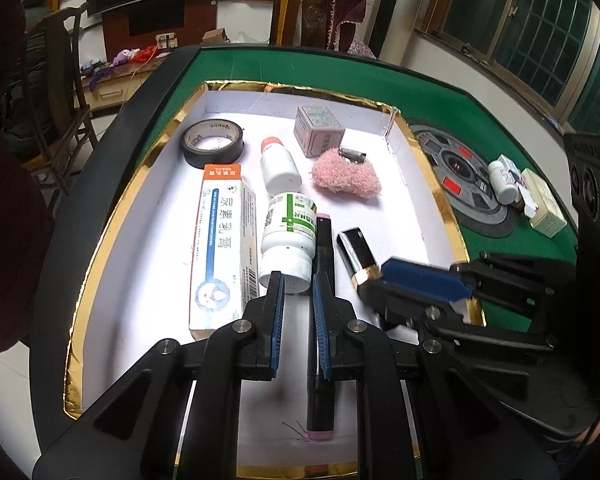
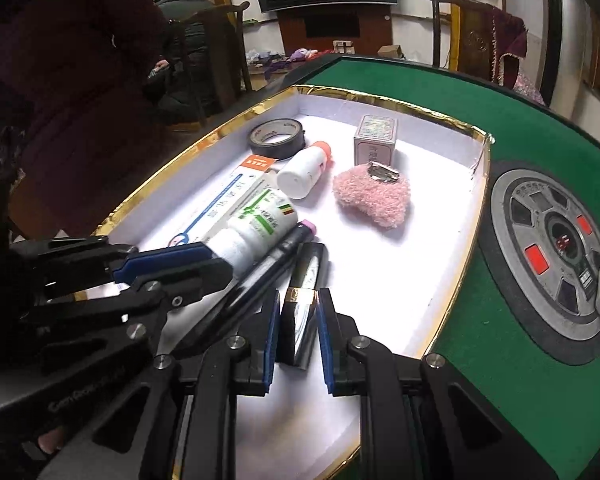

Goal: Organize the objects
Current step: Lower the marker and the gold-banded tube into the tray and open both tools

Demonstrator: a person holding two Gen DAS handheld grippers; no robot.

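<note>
We see the right gripper (image 2: 298, 300) straddling the lipstick (image 2: 305, 304) in the tray (image 2: 452, 292), pads barely apart, grip unclear. Left gripper (image 1: 299, 284) closed, empty, over the marker (image 1: 323, 248). Bottle (image 1: 288, 232) at marker's 9 o'clock; puff (image 1: 346, 178) at 1.

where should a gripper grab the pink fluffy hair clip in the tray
Take the pink fluffy hair clip across its narrower fluffy body, coming down from above. It lies flat on the tray floor with free space round it, and the metal clasp at its far end looks slippery.
</note>
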